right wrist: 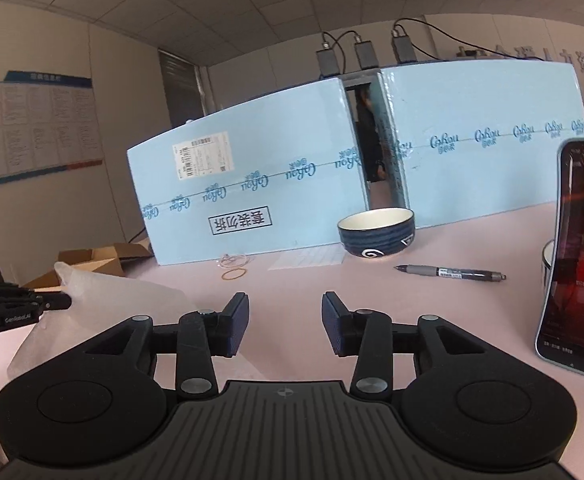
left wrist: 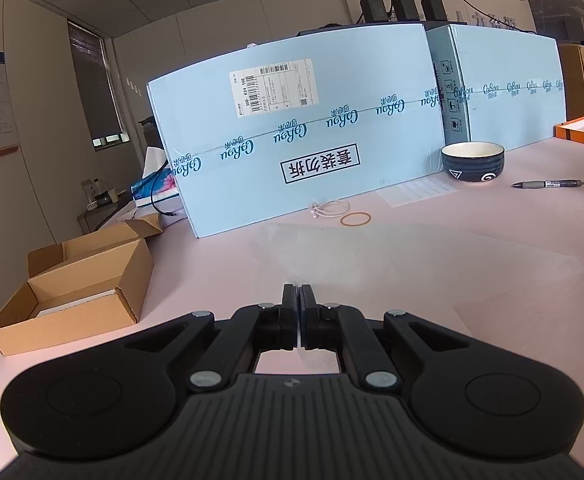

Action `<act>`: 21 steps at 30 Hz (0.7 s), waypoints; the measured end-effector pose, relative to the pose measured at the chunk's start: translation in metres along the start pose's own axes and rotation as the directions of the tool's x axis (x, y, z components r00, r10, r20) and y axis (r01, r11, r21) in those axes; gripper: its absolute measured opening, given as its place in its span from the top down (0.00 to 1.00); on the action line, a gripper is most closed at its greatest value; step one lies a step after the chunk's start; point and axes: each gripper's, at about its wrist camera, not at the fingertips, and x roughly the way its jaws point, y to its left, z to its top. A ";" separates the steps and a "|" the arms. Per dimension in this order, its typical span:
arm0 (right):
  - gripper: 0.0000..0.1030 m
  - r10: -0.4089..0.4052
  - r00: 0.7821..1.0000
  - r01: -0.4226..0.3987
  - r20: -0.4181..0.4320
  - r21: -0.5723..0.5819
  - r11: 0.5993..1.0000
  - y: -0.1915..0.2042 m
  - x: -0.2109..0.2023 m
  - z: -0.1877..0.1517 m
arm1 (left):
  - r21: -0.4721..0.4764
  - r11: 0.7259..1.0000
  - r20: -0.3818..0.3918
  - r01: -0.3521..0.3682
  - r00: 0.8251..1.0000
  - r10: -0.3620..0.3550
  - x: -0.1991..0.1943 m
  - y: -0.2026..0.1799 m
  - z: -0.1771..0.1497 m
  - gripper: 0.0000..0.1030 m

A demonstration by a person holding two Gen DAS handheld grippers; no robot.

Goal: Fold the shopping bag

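Observation:
The shopping bag (right wrist: pixel 107 296) is a thin, translucent plastic sheet lying on the pink table, its left corner lifted. In the right wrist view my left gripper (right wrist: pixel 65 301) reaches in from the left edge and is shut on that raised corner. In the left wrist view the left gripper (left wrist: pixel 299 296) has its pads pressed together on a thin film, and the bag (left wrist: pixel 392 268) spreads faintly across the table ahead of it. My right gripper (right wrist: pixel 285 320) stands open just right of the bag, low over the table, with nothing between its fingers.
Large light-blue boxes (left wrist: pixel 300 128) wall off the back of the pink table (left wrist: pixel 492 320). Before them lie a dark bowl (right wrist: pixel 376 232), a pen (right wrist: pixel 452 273), a rubber band (right wrist: pixel 234 274) and a white tie (left wrist: pixel 330 210). A phone (right wrist: pixel 576 256) stands at right. An open cardboard box (left wrist: pixel 71 288) sits left.

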 end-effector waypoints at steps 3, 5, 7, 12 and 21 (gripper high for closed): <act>0.61 0.031 0.998 -0.038 -0.048 -0.152 0.988 0.029 0.015 0.002 | -0.010 1.000 0.006 0.005 1.000 -0.005 -0.001 0.001 0.000 0.97; 0.61 0.028 0.997 -0.048 -0.077 -0.272 0.961 0.049 0.026 -0.002 | -0.017 1.000 0.011 0.007 1.000 -0.007 -0.002 0.003 0.000 0.97; 0.61 0.014 0.996 -0.045 -0.084 -0.380 0.924 0.064 0.036 -0.009 | -0.026 1.000 0.016 0.012 1.000 -0.012 -0.004 0.005 0.000 0.97; 0.59 -0.024 0.995 -0.040 -0.094 -0.624 0.781 0.102 0.060 -0.026 | -0.037 0.999 0.027 0.028 0.999 -0.027 -0.005 0.007 0.001 0.97; 0.93 -0.059 0.991 -0.052 -0.118 -0.761 0.646 0.130 0.103 -0.038 | -0.043 0.997 0.042 0.069 0.997 -0.068 -0.007 0.005 0.001 0.97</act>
